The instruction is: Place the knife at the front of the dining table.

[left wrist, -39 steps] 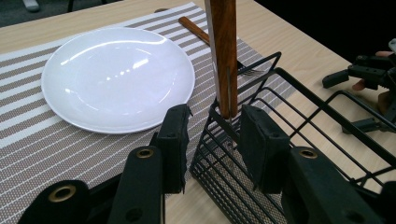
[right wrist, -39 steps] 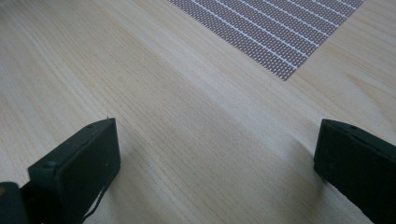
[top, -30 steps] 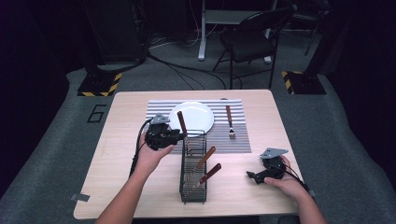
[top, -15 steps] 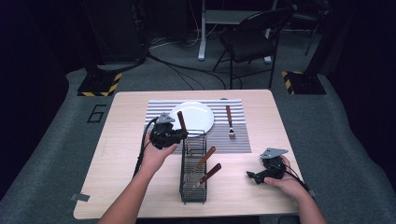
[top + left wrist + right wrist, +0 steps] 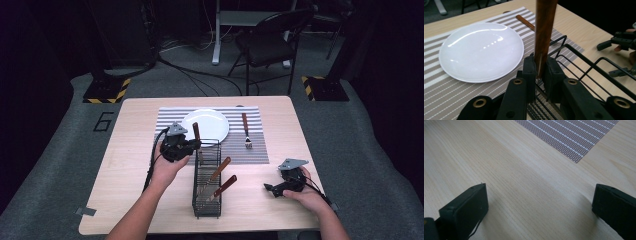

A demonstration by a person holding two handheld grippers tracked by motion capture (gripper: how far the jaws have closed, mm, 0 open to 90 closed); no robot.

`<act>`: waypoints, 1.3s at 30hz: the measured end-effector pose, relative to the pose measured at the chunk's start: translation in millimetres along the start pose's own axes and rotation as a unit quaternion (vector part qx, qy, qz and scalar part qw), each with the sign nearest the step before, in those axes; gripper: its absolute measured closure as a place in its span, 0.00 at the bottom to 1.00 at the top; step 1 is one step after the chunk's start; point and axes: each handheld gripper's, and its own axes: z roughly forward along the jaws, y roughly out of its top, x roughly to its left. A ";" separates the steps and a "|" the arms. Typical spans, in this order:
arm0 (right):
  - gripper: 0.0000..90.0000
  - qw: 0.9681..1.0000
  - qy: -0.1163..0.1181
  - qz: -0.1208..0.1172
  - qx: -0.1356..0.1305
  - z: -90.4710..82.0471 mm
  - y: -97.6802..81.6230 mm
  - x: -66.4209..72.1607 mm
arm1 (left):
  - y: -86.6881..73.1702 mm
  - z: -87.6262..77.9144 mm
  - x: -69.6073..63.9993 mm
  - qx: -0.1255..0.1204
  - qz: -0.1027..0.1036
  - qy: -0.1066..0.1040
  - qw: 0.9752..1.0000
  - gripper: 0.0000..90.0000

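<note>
An upright utensil with a brown wooden handle (image 5: 196, 131) stands at the far end of the black wire cutlery rack (image 5: 207, 202). My left gripper (image 5: 192, 145) has just been closing on it, and in the left gripper view both pads press the wooden handle (image 5: 544, 37) where the left gripper (image 5: 540, 66) meets it. Two more wooden-handled utensils (image 5: 220, 170) lean in the rack. My right gripper (image 5: 268, 189) rests on the table right of the rack. In the right gripper view the right gripper (image 5: 540, 192) is open over bare wood.
A white plate (image 5: 212, 122) (image 5: 481, 50) sits on the striped placemat (image 5: 250, 150) just beyond the rack. A wooden-handled fork (image 5: 246, 131) lies on the mat to the plate's right. The placemat's corner (image 5: 574, 137) lies ahead of the right gripper.
My left gripper has edged slightly right onto the upright handle and its jaws have come together on it. The right hand has stayed put.
</note>
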 end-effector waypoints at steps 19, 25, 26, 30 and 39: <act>0.00 1.000 0.000 0.000 0.000 -0.1 0.0 0.1 | 18.3 -12.9 -7.4 0.002 0.009 -0.009 1.000 0.89; 0.00 1.000 0.000 0.000 0.000 -0.1 0.0 0.0 | 24.8 -20.2 -8.0 0.003 0.012 -0.010 1.000 0.89; 0.00 1.000 0.000 0.000 0.000 0.0 0.0 0.1 | 26.0 -21.5 -8.1 0.003 0.012 -0.009 1.000 0.89; 0.00 1.000 0.000 0.000 0.000 0.0 0.0 0.0 | 31.6 -27.7 -9.0 -0.001 0.011 -0.011 1.000 0.89; 0.00 1.000 0.000 0.000 0.000 0.0 0.0 0.0 | 47.5 -45.1 -14.0 -0.010 0.025 -0.011 1.000 0.89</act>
